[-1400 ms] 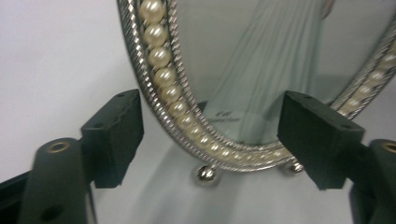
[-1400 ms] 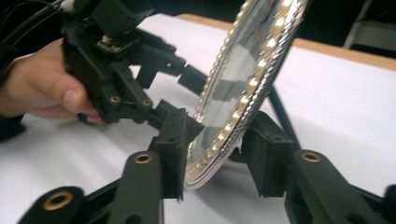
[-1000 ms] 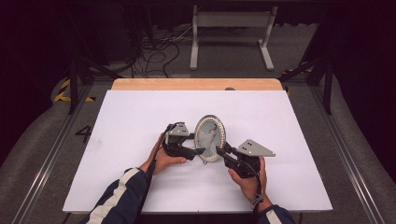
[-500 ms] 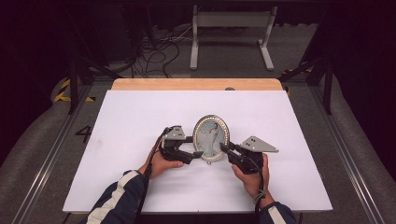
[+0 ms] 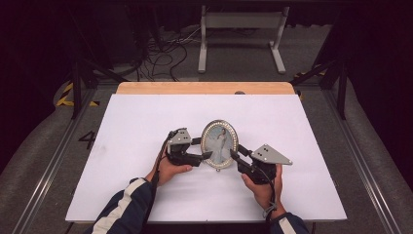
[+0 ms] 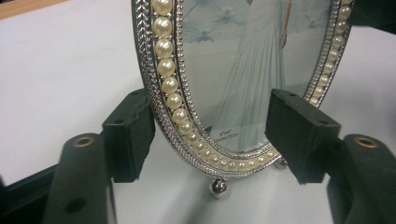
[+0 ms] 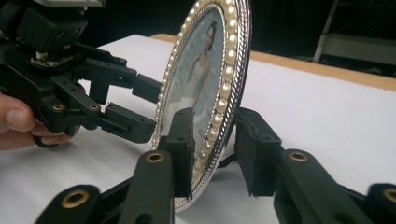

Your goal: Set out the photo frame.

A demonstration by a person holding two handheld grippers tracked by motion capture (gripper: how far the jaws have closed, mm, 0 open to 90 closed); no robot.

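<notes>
White worktop (image 5: 146, 126) fills mid-frame; an oval frame (image 5: 220, 144) is stood upright at its centre. Left gripper (image 5: 204, 157), just closing, straddles its edge without contact. Right gripper (image 5: 234, 157), just opening, brackets the rim loosely. Release seems underway; withdrawal must avoid tipping it.

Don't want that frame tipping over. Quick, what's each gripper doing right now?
Left gripper: open, closing astride the picture frame.
Right gripper: opening; grip cannot be told.
</notes>
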